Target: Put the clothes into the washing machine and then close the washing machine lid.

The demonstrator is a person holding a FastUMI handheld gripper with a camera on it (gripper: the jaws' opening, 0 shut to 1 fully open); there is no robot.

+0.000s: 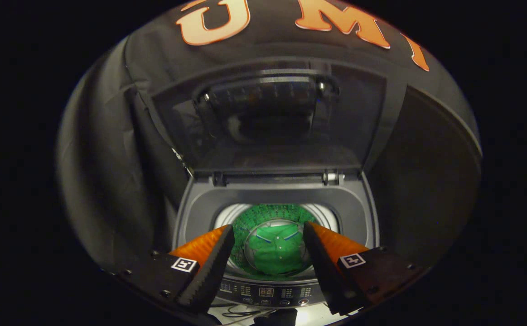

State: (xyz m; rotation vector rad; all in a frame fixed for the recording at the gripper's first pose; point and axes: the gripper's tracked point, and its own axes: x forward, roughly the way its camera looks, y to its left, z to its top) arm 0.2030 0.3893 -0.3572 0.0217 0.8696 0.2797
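So the gripper [268, 235] is hanging above the washer with its two fingers spread wide apart and nothing between them, no contact with anything. Looking straight down through the gap between the fingers you can see the green shirt [276, 253] lying in the bottom of the drum [245, 217], well below the fingertips. It has a collar and some thin blue trim lines on it, and it sits pretty much centred in the tub. The shiny drum wall picks up a green reflection all round it.

Around that is the grey top deck of the washing machine [200, 213], and just under the fingers, on the near edge, runs the control panel [268, 293] with its little display and buttons. Beyond the drum the lid [268, 122] stands fully up on its hinges [331, 177], tinted and see-through, leaning back against the black cloth wall [104, 158]. A bit of dark cable [240, 311] lies below the panel.
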